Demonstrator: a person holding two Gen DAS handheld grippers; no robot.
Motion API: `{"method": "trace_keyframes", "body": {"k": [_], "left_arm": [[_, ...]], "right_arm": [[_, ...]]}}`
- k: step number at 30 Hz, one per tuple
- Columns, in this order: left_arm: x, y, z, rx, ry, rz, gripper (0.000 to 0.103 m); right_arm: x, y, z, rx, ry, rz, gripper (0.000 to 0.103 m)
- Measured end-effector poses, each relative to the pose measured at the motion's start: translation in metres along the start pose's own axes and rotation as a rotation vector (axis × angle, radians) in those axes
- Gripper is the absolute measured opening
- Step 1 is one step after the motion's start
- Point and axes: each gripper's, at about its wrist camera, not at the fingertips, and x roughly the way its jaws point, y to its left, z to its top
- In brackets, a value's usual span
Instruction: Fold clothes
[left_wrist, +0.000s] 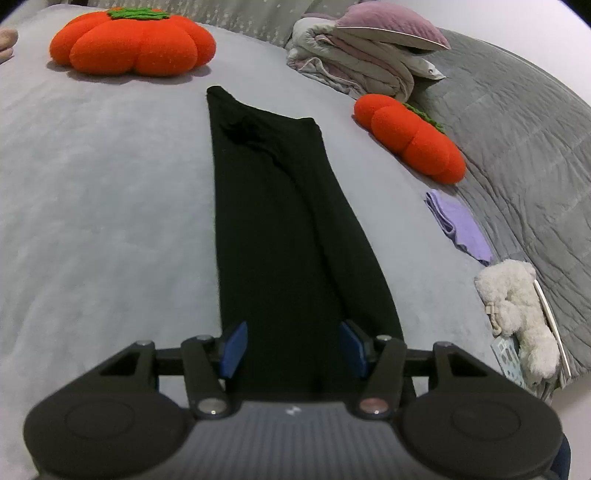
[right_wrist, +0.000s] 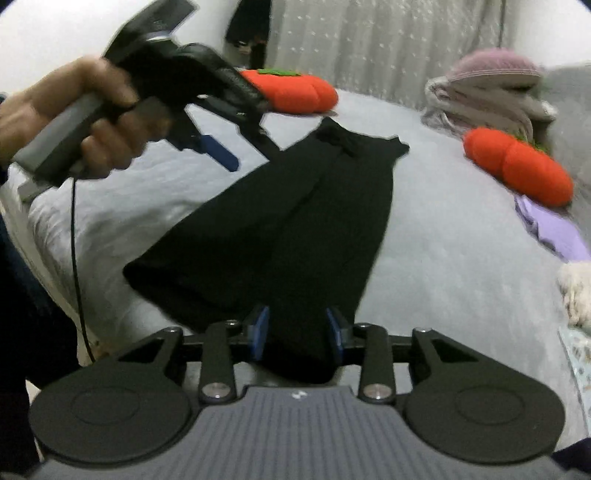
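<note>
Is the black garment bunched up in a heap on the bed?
No, the black garment lies stretched out long and flat on the grey bedspread, running away from the camera toward the orange pumpkin cushion.

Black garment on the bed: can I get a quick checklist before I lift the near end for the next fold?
1. Black garment lying flat, folded lengthwise: ok.
2. Left gripper open over the near end: ok.
3. Right gripper gripping cloth: not ok, pads apart, cloth between them.
4. Orange cushion clear of the garment: ok.
5. Near hem edges aligned: cannot tell, hidden by the grippers.
</note>
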Motion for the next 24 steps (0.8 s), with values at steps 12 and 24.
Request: {"method": "trace_keyframes", "body": {"k": [12, 24], "left_arm": [[-0.002, 0.002, -0.003, 0.002, 0.005, -0.001, 0.058], [-0.001, -0.001, -0.006, 0.015, 0.017, 0.000, 0.058]], "right_arm": [[0.015, -0.119, -0.038, 0.883, 0.038, 0.074, 0.015], [-0.012, -0.038, -0.005, 0.155, -0.190, -0.136, 0.042]]}}
